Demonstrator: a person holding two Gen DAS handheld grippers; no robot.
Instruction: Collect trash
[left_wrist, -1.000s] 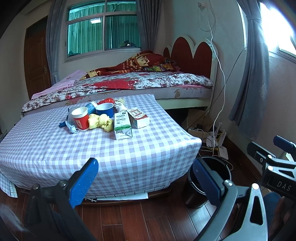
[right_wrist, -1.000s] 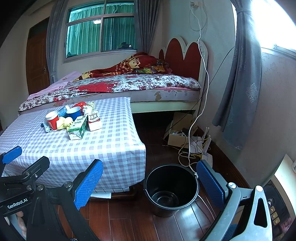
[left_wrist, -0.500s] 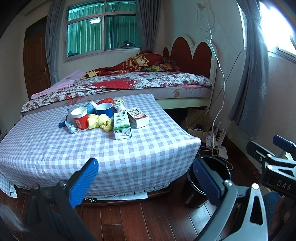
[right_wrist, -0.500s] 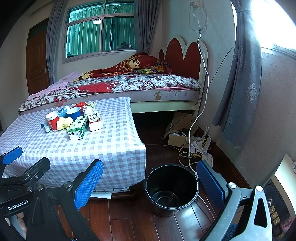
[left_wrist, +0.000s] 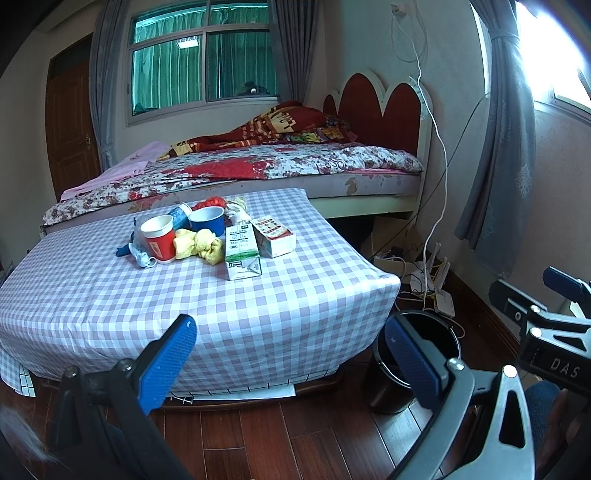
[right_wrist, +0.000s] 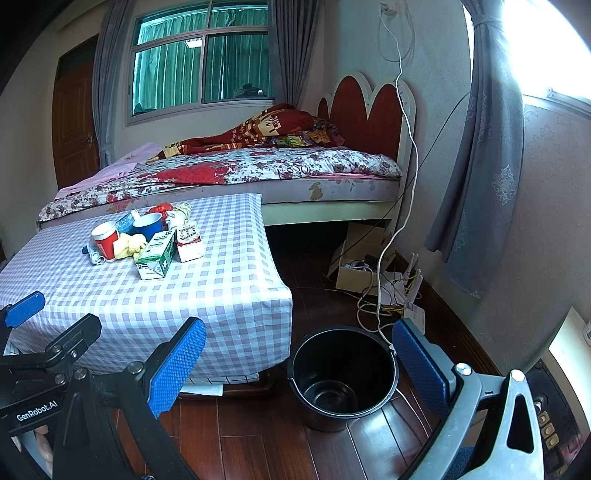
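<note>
Trash (left_wrist: 207, 236) piled mid-table (left_wrist: 92, 295), well ahead of left gripper (left_wrist: 288, 354), wide open, empty. Rt view: trash (right_wrist: 147, 240) far left-ahead of right gripper (right_wrist: 299, 365), spread wide, holding nothing, black bucket (right_wrist: 343, 376) just ahead.

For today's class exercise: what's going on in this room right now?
A person holds two open blue-padded grippers, left gripper and right gripper, short of a checked-cloth table. Neither grips anything. The trash, including a red paper cup, a green-and-white carton and a crumpled yellow cloth, sits untouched. The black plastic bucket on the floor looks empty.
</note>
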